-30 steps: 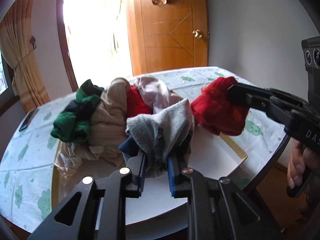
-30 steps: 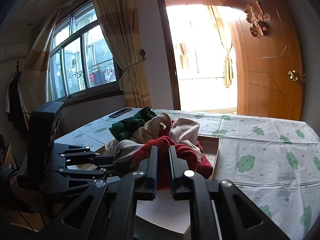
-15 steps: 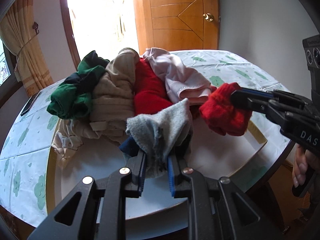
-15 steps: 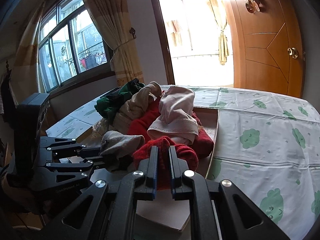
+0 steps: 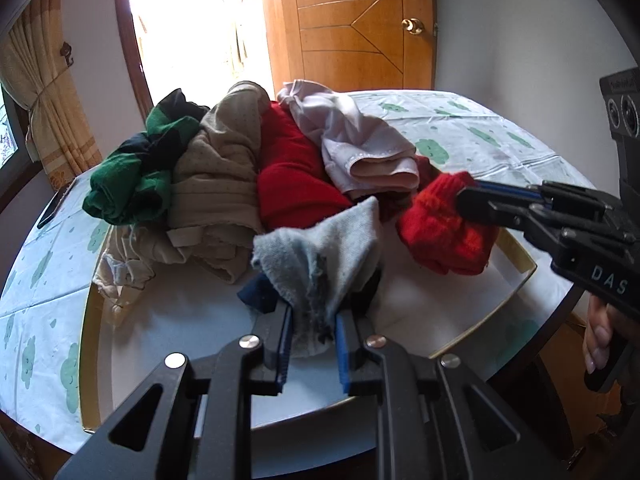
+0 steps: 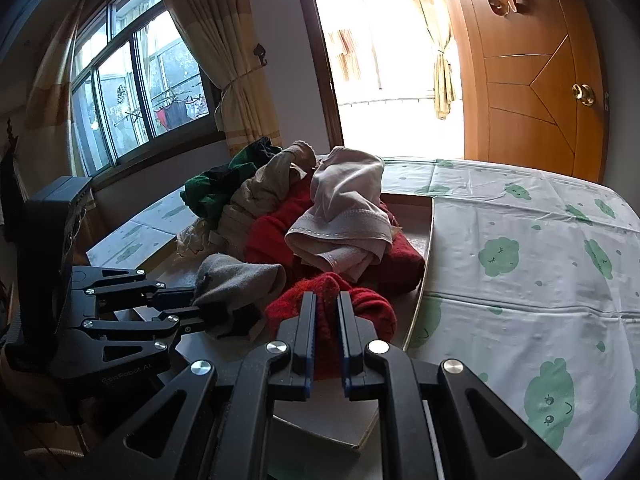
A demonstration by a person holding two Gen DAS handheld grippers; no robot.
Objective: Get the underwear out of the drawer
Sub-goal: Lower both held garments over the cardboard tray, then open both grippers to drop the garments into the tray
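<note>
I've got the round table with its cloud-print cloth under a shallow white gold-edged drawer tray, clothes heaped at its far left. My left gripper is clamped on a grey knit garment, lifted off the pile to separate it. Right gripper pinches a fuzzy red knit piece just right of it, over the tray.

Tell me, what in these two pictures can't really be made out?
- Grey cloth, left wrist view: its lower end is hidden between the left gripper fingers.
- Red knit piece, right wrist view: its near part is hidden by the right gripper.
- Dark blue cloth, left wrist view: mostly covered by the grey cloth.
- Person's hand, left wrist view: cut off at the right edge.
- Doorway, both views: washed out by glare.
</note>
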